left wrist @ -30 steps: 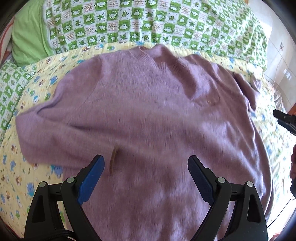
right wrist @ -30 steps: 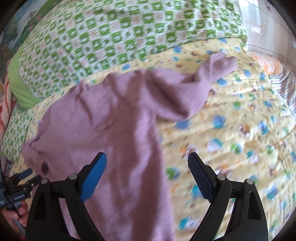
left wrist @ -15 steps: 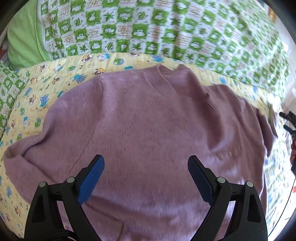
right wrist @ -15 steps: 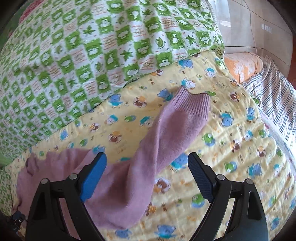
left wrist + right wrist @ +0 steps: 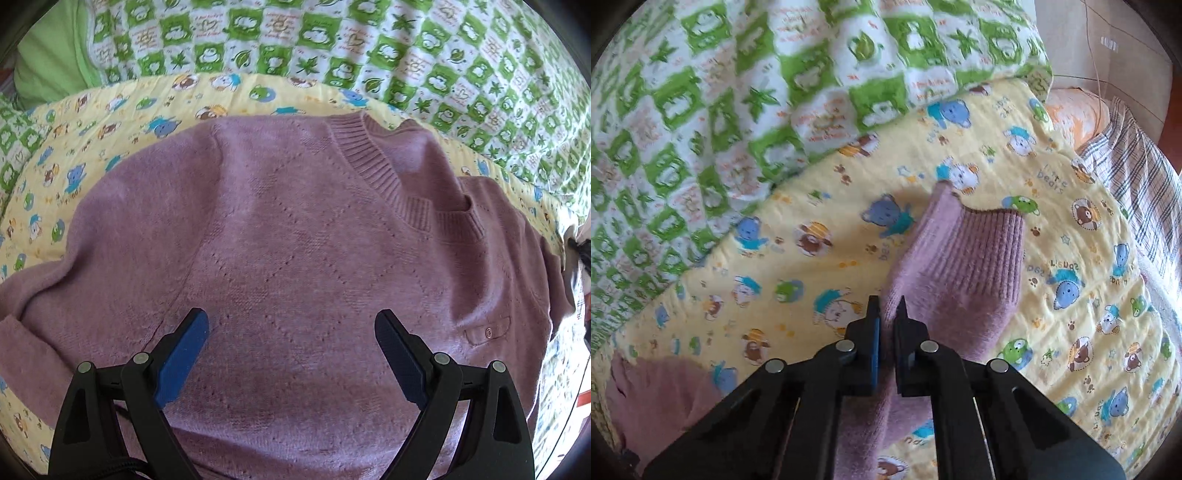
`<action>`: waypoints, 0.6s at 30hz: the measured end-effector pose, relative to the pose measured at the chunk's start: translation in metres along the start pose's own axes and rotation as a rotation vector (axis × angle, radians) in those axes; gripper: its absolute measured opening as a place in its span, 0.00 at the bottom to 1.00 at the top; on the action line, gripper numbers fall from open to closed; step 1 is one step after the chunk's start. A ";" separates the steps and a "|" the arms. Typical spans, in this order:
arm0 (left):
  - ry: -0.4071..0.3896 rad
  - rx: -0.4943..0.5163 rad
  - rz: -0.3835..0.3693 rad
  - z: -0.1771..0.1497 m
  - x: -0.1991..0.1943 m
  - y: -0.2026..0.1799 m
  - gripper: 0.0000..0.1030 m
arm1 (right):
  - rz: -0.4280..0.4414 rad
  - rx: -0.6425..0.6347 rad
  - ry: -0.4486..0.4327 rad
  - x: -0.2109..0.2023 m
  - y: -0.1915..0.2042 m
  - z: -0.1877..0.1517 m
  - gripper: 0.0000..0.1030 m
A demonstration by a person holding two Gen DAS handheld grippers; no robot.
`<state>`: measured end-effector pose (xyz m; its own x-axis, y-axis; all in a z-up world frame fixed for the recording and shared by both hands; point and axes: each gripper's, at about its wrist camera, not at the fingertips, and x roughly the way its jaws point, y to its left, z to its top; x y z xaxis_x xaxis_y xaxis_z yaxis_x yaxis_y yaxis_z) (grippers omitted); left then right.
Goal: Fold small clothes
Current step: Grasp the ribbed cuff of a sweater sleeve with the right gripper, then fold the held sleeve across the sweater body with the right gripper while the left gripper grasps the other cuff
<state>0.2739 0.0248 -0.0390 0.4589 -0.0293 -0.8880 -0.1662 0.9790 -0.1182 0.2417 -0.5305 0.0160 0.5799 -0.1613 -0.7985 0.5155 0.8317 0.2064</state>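
A mauve knit sweater (image 5: 295, 258) lies flat, front up, on a yellow cartoon-print quilt (image 5: 110, 122). Its ribbed collar (image 5: 373, 162) points to the far side. My left gripper (image 5: 291, 328) is open and empty, hovering over the sweater's chest. In the right wrist view, my right gripper (image 5: 888, 310) is shut on the left edge of the sweater's sleeve (image 5: 960, 266), just behind its ribbed cuff (image 5: 990, 232). The sleeve stretches away from the body over the quilt (image 5: 812, 258).
A green-and-white checked blanket (image 5: 369, 44) is piled along the far side, also in the right wrist view (image 5: 738, 92). A plain green pillow (image 5: 51, 55) lies at far left. An orange pillow (image 5: 1075, 110) and plaid fabric (image 5: 1134, 162) lie at right.
My right gripper has moved in over the sleeve and closed on it near the cuff. My left gripper has moved forward over the sweater toward the collar, still open.
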 end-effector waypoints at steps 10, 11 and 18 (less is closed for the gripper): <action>-0.016 -0.029 -0.069 -0.010 -0.033 0.018 0.90 | 0.629 -0.318 -0.081 -0.116 0.198 -0.079 0.06; -0.014 -0.034 -0.069 -0.013 -0.036 0.021 0.90 | 0.662 -0.378 -0.063 -0.119 0.224 -0.098 0.06; 0.022 -0.103 -0.119 -0.029 -0.054 0.054 0.90 | 0.697 -0.636 0.101 -0.088 0.347 -0.237 0.06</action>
<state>0.2145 0.0737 -0.0106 0.4614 -0.1493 -0.8745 -0.2006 0.9426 -0.2668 0.2198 -0.1020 0.0242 0.5545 0.5028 -0.6631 -0.3842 0.8615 0.3320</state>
